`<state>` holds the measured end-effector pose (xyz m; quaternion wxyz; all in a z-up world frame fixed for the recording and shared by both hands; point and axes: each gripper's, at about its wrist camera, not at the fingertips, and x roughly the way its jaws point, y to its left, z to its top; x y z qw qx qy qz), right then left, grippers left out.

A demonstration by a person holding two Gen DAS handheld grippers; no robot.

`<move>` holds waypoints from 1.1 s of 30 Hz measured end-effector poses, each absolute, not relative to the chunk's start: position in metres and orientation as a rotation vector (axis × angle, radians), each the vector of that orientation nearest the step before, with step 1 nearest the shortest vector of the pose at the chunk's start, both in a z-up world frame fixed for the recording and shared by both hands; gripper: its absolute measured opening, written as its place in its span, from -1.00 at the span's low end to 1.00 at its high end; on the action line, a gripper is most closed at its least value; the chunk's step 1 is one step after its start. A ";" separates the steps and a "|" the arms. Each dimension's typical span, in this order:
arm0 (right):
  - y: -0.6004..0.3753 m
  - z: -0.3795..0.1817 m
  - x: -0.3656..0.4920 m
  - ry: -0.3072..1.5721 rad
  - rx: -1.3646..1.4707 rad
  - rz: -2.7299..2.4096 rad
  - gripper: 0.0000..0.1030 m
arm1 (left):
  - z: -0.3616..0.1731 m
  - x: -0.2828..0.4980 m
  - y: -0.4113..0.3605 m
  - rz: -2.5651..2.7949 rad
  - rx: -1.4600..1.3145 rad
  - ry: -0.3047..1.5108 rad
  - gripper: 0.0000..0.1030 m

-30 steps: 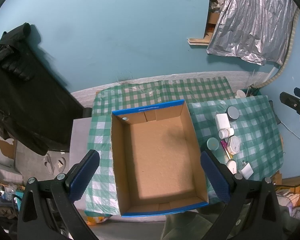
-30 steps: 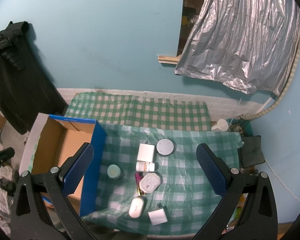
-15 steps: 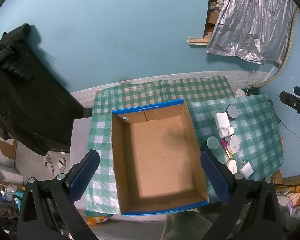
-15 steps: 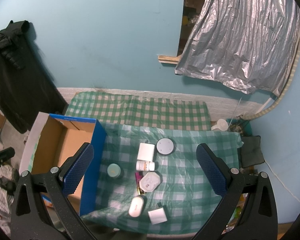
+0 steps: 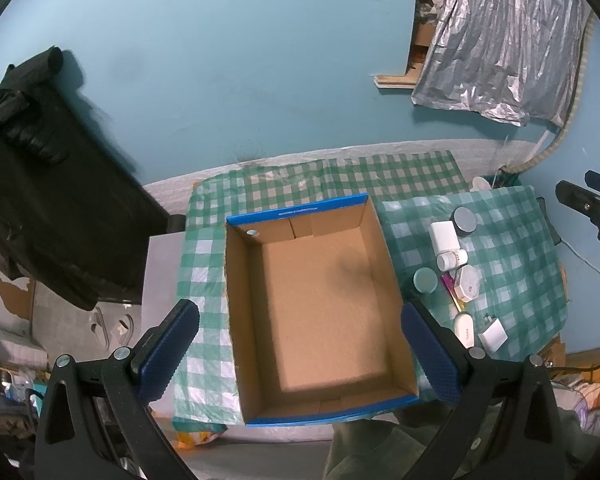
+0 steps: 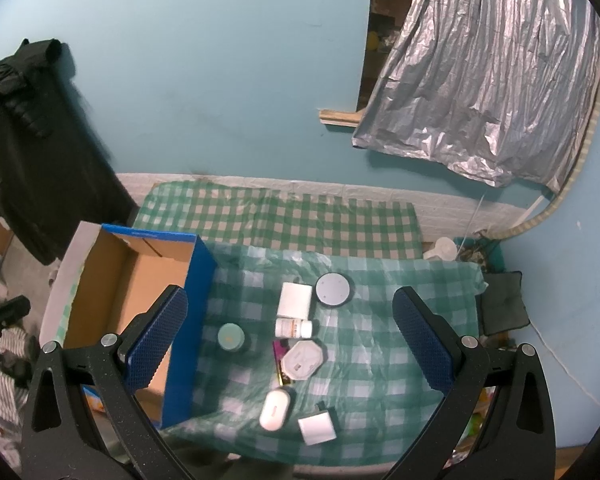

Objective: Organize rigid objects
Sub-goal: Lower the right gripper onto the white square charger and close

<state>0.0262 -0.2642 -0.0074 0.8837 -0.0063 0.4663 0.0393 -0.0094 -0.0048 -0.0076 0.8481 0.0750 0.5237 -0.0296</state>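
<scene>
Jars, bottle and cases (image 6: 298,328) cluster beside the empty cardboard box (image 5: 320,304), ready for packing; both grippers' jaws spread, holding nothing.

An open cardboard box (image 5: 320,300) sits on the left part of the table (image 6: 400,344). To its right the small things lie in a cluster: a square case (image 6: 296,300) with a round puck (image 6: 333,289) beside it at the back, a little bottle (image 6: 294,328) lying on its side before them, a round jar (image 6: 231,337) nearest the box, an octagonal case (image 6: 303,359), then an oblong case (image 6: 275,409) and a charger (image 6: 317,428) at the front edge.
</scene>
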 end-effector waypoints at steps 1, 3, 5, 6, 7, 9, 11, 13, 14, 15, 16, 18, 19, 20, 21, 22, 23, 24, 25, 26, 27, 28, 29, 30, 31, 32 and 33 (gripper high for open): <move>-0.264 -0.008 0.025 0.972 -0.013 0.084 0.97 | -0.009 -0.011 -0.003 -0.059 0.156 1.107 0.98; -0.263 -0.010 0.023 0.973 -0.014 0.090 0.97 | -0.010 -0.011 0.000 -0.054 0.156 1.114 0.98; -0.263 -0.013 0.021 0.978 -0.016 0.098 0.97 | -0.013 -0.012 0.005 -0.049 0.155 1.122 0.98; -0.263 -0.014 0.022 0.982 -0.017 0.105 0.97 | -0.015 -0.012 0.007 -0.046 0.154 1.128 0.98; -0.265 -0.015 0.021 0.986 -0.018 0.113 0.97 | -0.018 -0.012 0.010 -0.042 0.150 1.136 0.98; -0.266 -0.017 0.024 1.002 -0.022 0.120 0.97 | -0.023 -0.013 0.016 -0.034 0.144 1.144 0.98; -0.268 -0.022 0.024 1.021 -0.024 0.134 0.97 | -0.031 -0.012 0.025 -0.023 0.136 1.161 0.98; -0.271 -0.030 0.025 1.044 -0.036 0.136 0.97 | -0.039 -0.011 0.031 -0.011 0.132 1.177 0.98; -0.273 -0.035 0.023 1.055 -0.043 0.136 0.97 | -0.043 -0.011 0.035 -0.005 0.132 1.185 0.98; -0.275 -0.040 0.023 1.069 -0.052 0.133 0.97 | -0.047 -0.011 0.039 0.000 0.128 1.190 0.98; -0.276 -0.046 0.022 1.081 -0.059 0.131 0.97 | -0.054 -0.011 0.046 0.008 0.123 1.202 0.98; -0.280 -0.060 0.019 1.111 -0.070 0.130 0.97 | -0.062 -0.011 0.053 0.018 0.117 1.224 0.98; -0.282 -0.068 0.017 1.125 -0.071 0.131 0.97 | -0.068 -0.010 0.058 0.019 0.106 1.241 0.98; -0.284 -0.076 0.013 1.138 -0.070 0.130 0.97 | -0.073 -0.011 0.061 0.024 0.100 1.254 0.97; -0.286 -0.083 0.013 1.152 -0.068 0.129 0.97 | -0.078 -0.011 0.064 0.029 0.094 1.265 0.96; -0.287 -0.089 0.012 1.162 -0.064 0.130 0.97 | -0.082 -0.011 0.068 0.029 0.084 1.267 0.95; -0.289 -0.097 0.009 1.174 -0.057 0.132 0.97 | -0.086 -0.011 0.071 0.033 0.079 1.275 0.95; -0.290 -0.103 0.007 1.184 -0.047 0.135 0.97 | -0.092 -0.011 0.075 0.041 0.079 1.287 0.95; -0.292 -0.109 0.005 1.195 -0.037 0.139 0.97 | -0.096 -0.011 0.077 0.040 0.079 1.287 0.95; -0.293 -0.116 0.002 1.204 -0.030 0.142 0.97 | -0.100 -0.011 0.079 0.044 0.082 1.286 0.95; -0.294 -0.122 -0.001 1.212 -0.027 0.141 0.97 | -0.104 -0.011 0.082 0.055 0.088 1.290 0.95; -0.295 -0.128 -0.003 1.218 -0.026 0.141 0.97 | -0.109 -0.011 0.085 0.056 0.090 1.295 0.95; -0.296 -0.135 -0.006 1.224 -0.028 0.139 0.97 | -0.113 -0.012 0.088 0.056 0.088 1.295 0.95; -0.297 -0.140 -0.008 1.227 -0.029 0.136 0.97 | -0.117 -0.012 0.091 0.059 0.085 1.297 0.95; -0.298 -0.146 -0.011 1.230 -0.029 0.132 0.97 | -0.122 -0.012 0.094 0.057 0.078 1.298 0.95; -0.300 -0.151 -0.013 1.229 -0.026 0.132 0.97 | -0.126 -0.012 0.097 0.055 0.071 1.295 0.95; -0.303 -0.158 -0.016 1.235 -0.022 0.128 0.97 | -0.132 -0.013 0.100 0.058 0.062 1.295 0.95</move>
